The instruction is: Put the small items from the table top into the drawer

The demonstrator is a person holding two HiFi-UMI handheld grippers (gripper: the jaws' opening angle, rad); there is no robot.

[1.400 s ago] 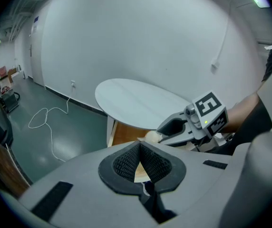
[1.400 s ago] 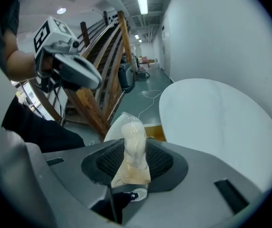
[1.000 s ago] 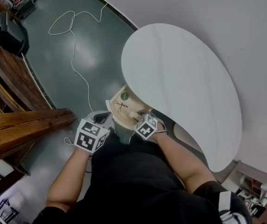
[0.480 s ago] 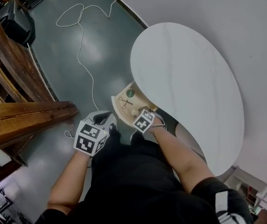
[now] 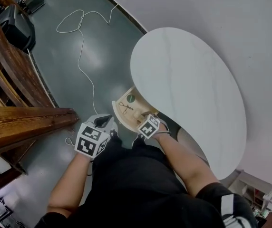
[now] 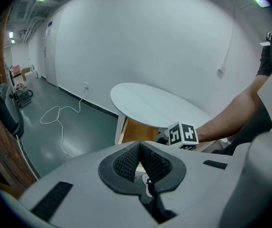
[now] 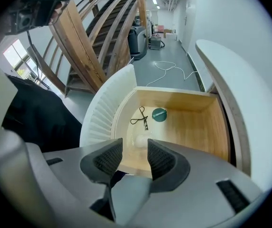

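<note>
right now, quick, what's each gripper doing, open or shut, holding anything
Left gripper: shut, empty.
Right gripper: open, jaws just opened wider; nothing gripped, a pale item lies below in the drawer.

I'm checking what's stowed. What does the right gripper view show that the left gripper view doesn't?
Only right: the drawer's inside, holding a green disc, a black wire tool and a pale item loose between the right gripper's jaws, which have just been opening. Only left: the shut left gripper and the person's arm. Both: the table and the floor cable.
</note>
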